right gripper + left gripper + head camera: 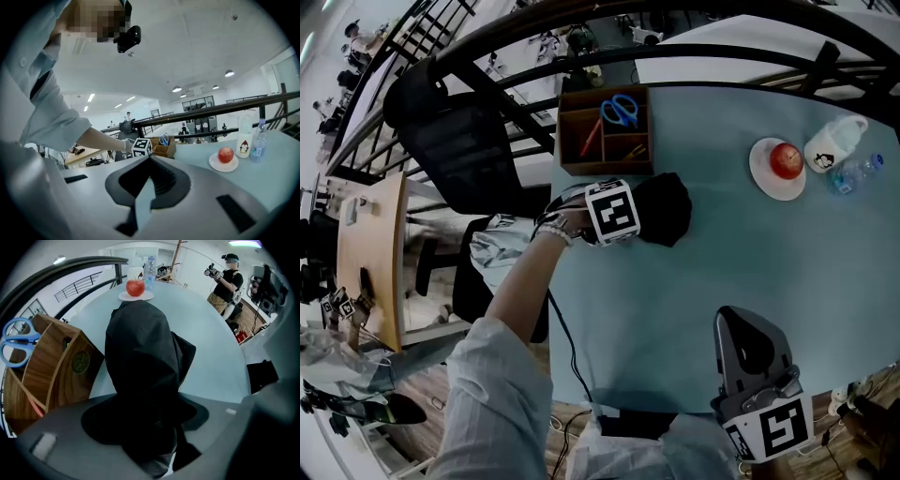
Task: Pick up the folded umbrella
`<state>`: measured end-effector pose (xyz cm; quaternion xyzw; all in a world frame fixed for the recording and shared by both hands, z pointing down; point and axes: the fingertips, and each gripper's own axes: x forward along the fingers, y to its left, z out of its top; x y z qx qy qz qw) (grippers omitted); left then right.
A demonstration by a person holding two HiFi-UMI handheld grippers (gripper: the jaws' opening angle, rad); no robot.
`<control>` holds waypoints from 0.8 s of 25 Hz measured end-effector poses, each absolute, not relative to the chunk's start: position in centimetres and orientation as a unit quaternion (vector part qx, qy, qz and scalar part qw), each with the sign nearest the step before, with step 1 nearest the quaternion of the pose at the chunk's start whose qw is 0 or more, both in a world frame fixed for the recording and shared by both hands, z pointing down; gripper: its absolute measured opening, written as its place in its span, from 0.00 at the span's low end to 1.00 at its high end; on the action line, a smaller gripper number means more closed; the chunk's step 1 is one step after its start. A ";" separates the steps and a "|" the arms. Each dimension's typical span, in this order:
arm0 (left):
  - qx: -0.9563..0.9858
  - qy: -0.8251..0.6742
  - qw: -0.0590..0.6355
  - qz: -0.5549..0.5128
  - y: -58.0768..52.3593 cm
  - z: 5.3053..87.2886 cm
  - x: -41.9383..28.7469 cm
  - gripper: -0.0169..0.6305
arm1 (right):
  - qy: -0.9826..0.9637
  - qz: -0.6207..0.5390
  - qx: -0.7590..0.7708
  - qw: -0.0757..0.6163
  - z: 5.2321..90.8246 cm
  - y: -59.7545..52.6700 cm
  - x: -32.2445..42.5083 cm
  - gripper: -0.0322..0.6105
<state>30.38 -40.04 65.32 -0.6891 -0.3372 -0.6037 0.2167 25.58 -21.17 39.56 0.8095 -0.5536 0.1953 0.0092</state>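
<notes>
Left hand-held gripper point(630, 213) is clamped on the folded umbrella point(664, 208), whose black fabric fills the space between its jaws and covers their tips in the left gripper view. The umbrella is over the bench point(675, 309) near its far-left part, but no view settles whether it rests on the surface or is raised off it. Just beyond it at 12 o'clock stands a wooden organiser point(581, 159) holding blue scissors point(621, 110) and a red pen point(591, 139); organiser and umbrella are close but apart. At 2 o'clock from the umbrella, well apart, a white plate point(764, 178) carries a red apple point(786, 159), with a white penguin cup point(834, 142) and a water bottle point(855, 172) just beside it. The right hand-held gripper point(748, 342) sits at 5 o'clock near the bench's near edge, its jaws pressed together on nothing. Only the left gripper view shows a round emblem point(80, 362) on the organiser's side and a person point(227, 282) standing past the bench; only the right gripper view looks back at the wearer's sleeve point(51, 126) and the ceiling lights. A black office chair point(455, 141) stands off the bench at 10 o'clock.
</notes>
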 end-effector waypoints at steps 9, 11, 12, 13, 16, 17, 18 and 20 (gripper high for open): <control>-0.692 -0.341 0.218 -0.598 -40.2 65.4 30.6 0.46 | -0.534 0.193 0.823 0.006 39.1 -20.9 25.2 0.05; -0.693 -0.339 0.222 -0.596 -40.3 65.4 30.7 0.47 | -0.530 0.192 0.826 0.008 39.1 -20.7 24.9 0.05; -0.695 -0.339 0.225 -0.593 -40.3 65.4 30.7 0.47 | -0.528 0.192 0.827 0.009 39.0 -20.5 24.7 0.05; -0.697 -0.339 0.228 -0.590 -40.3 65.3 30.7 0.47 | -0.527 0.191 0.828 0.009 38.9 -20.4 24.5 0.05; -0.703 -0.337 0.240 -0.578 -40.0 65.0 30.5 0.46 | -0.522 0.189 0.831 0.013 38.7 -19.8 24.0 0.05; -0.706 -0.334 0.247 -0.574 -40.0 65.0 30.4 0.46 | -0.520 0.188 0.833 0.015 38.7 -19.6 23.8 0.05; -0.709 -0.329 0.255 -0.569 -40.0 65.0 30.4 0.46 | -0.518 0.188 0.834 0.016 38.6 -19.5 23.7 0.05; -0.717 -0.321 0.265 -0.559 -40.1 64.6 30.3 0.46 | -0.515 0.185 0.836 0.018 38.4 -19.3 23.3 0.05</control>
